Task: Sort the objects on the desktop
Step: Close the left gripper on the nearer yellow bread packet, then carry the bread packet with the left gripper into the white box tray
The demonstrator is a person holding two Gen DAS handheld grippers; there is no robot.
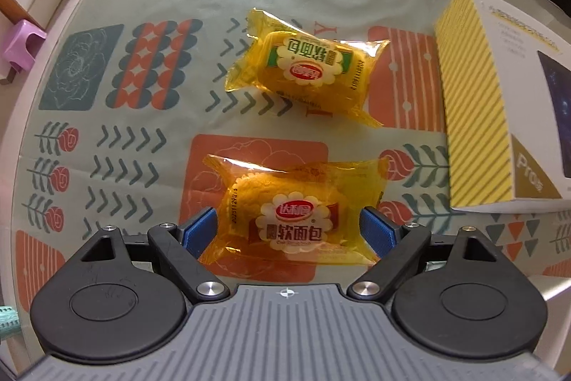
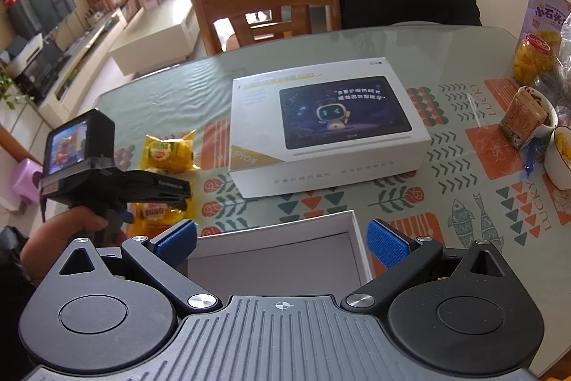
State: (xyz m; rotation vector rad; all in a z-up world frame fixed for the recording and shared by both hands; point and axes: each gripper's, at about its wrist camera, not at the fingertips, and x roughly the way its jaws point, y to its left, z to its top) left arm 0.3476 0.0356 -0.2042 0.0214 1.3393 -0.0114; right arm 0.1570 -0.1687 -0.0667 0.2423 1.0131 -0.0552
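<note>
Left wrist view | left gripper (image 1: pixel 288 231) wide open, straddling near bun (image 1: pixel 291 213) | bun's long axis lies left-right across fingers | right gripper (image 2: pixel 282 243) open, empty, farther off

Table (image 2: pixel 357 45) with rounded edge, covered by a pale green cloth printed with orange blocks, roses, chevrons, fish and the word LUCKY. Lying flat on it: near bread packet (image 1: pixel 289 213), yellow wrapper, label facing up; far bread packet (image 1: pixel 307 68) just beyond it, apart, label reversed. White tablet box (image 2: pixel 328 127) flat to the right of the packets, yellow-striped side toward them. Open white box tray (image 2: pixel 278 249) at the near edge. At the far right: jar of yellow fruit (image 2: pixel 531 59), brown carton (image 2: pixel 521 122) leaning against a bowl (image 2: pixel 546 120), second bowl (image 2: pixel 564 159), blue pen (image 2: pixel 531 156), purple snack bag (image 2: pixel 549 9).
</note>
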